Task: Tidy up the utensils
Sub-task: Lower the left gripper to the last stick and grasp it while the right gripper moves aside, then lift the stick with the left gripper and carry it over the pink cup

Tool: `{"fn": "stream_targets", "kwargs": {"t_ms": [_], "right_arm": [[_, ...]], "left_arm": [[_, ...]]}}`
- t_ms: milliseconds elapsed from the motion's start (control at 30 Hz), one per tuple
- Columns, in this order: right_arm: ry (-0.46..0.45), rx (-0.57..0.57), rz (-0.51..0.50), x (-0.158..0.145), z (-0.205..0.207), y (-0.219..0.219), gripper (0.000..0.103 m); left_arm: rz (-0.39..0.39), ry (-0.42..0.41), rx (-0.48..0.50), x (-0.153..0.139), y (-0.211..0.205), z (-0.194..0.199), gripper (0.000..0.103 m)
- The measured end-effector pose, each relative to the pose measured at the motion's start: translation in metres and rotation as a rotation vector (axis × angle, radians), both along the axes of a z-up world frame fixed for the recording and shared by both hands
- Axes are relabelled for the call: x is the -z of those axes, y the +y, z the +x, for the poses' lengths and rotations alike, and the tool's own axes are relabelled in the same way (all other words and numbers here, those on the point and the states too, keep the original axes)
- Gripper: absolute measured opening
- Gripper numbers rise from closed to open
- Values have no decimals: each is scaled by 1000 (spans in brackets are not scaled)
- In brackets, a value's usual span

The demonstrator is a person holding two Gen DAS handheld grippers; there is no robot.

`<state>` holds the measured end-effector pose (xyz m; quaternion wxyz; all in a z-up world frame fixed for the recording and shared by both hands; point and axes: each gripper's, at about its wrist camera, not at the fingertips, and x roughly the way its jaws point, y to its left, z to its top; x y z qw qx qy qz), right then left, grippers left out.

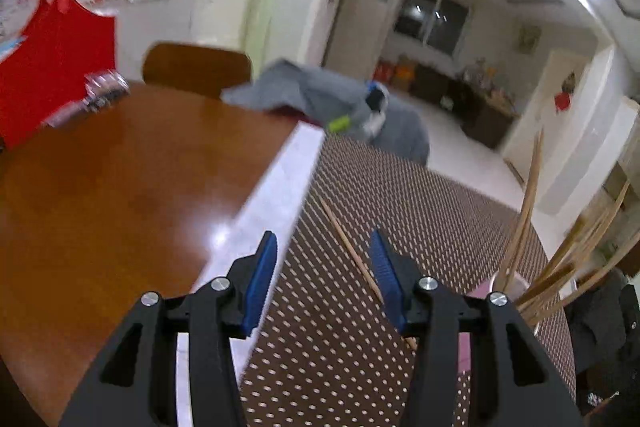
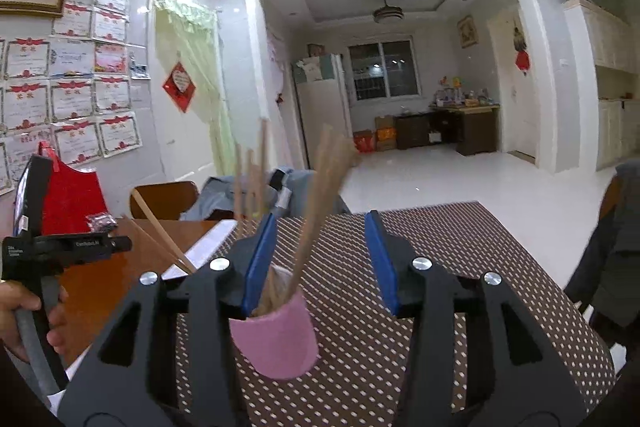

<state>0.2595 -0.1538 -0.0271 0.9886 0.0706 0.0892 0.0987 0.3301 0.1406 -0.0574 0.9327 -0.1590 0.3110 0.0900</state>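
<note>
Your surface (image 1: 100,179) is brown wood, with a dotted brown mat (image 1: 380,227) under both tools. A grey cloth (image 1: 320,95) lies far ahead of your left hand-held gripper (image 1: 324,263), at the mat's far end. The pink cup (image 2: 276,339) sits below your right hand-held gripper (image 2: 318,263), close under its left finger, packed with chopsticks (image 2: 320,179) standing upright. One loose chopstick (image 1: 348,247) lies on the mat, just inside your left tool's right finger; contact unclear. Both hand-held grippers are spread wide, nothing pinched. In the right view, your left hand (image 2: 24,323) grips the other tool's handle.
</note>
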Motion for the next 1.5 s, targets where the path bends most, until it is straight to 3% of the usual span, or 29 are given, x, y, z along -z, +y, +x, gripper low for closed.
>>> {"fn": "stream_targets", "kwargs": {"t_ms": [100,367,700,833,900,967,1033,1067,1167,1333,1500], "right_arm": [[40,34,28,12,7,-14,46],[197,81,116,42,58,-49,46],[341,35,170,70,111,-49,46],[372,25,175,75,123,-45,46],[382,25,168,78,125,-43,46],[399,33,162,82,127,-42,46],[427,42,170,85,132,-41,46],[439,50,169,87,133,-42,46],[477,51,176,93,142,-41,46],[511,48,173,100,151,-38,46],[538,31,165,105,149,-30,46]], "left_arm": [[-46,61,40,19,-6,17,48],[-75,214,41,67,-20,73,48],[-12,364,-18,104,-30,130,47],[45,379,-38,104,-36,141,47],[112,393,-59,105,-41,146,34],[145,393,-61,106,-43,149,29],[140,393,-56,105,-42,149,12],[136,392,-56,104,-42,149,9],[121,373,-41,105,-39,146,6],[33,330,-12,105,-30,132,5],[4,248,12,93,-25,103,5]]}}
